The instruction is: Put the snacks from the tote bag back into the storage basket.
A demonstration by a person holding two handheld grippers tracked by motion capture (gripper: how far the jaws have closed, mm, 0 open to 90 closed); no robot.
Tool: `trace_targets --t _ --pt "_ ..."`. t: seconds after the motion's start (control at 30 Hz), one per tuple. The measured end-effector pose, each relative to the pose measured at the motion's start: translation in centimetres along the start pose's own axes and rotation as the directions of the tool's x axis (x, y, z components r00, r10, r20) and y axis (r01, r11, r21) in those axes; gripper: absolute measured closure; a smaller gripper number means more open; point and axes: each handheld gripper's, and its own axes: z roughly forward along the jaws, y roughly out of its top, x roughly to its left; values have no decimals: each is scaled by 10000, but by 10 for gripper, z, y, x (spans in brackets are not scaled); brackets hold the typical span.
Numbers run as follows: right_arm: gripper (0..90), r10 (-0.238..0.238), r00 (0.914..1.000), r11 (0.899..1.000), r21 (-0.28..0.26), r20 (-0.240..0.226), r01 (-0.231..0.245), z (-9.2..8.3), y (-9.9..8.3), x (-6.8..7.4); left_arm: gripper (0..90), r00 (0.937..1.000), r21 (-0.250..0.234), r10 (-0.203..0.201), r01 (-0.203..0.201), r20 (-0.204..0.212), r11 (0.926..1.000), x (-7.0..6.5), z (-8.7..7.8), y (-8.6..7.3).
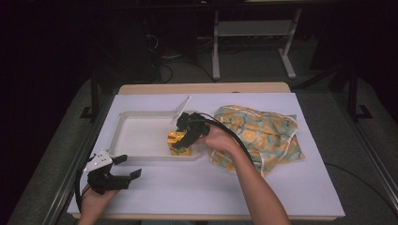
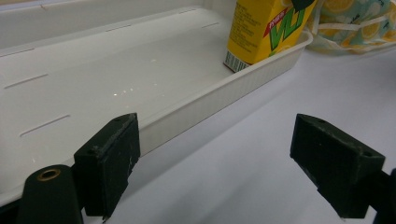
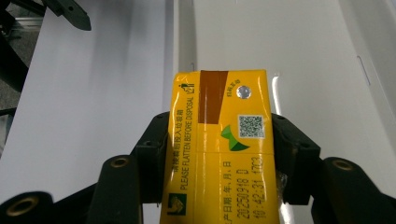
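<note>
A yellow drink carton (image 1: 179, 140) stands upright in the near right corner of a white tray (image 1: 141, 157). My right gripper (image 1: 180, 144) comes at it from the right and is shut on it. In the right gripper view, the two black jaws lie against both sides of the carton (image 3: 219, 140), above the tray floor (image 3: 303, 56). My left gripper (image 1: 129, 166) rests open on the table just outside the tray's near left corner. Nothing is between its jaws (image 2: 229, 154), which face the tray wall (image 2: 210, 100) and the carton (image 2: 261, 28).
A floral cloth bag (image 1: 263, 136) with white drawstrings lies crumpled to the right of the tray, close behind my right hand. A white sheet (image 1: 211, 187) covers the tabletop. Table legs and cables stand on the floor beyond the far edge.
</note>
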Motion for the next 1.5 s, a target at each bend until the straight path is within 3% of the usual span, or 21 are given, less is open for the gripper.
trace_targets --t 0.5,1.5 --pt "417 275 9996 9995 -133 -65 -276 -7 0 0 154 10000 -3 -41 41 6 10000 0 1 0" --pt "394 722 9963 9942 -828 474 -681 -41 -6 1 155 10000 10 -22 22 39 10000 -1 2 0"
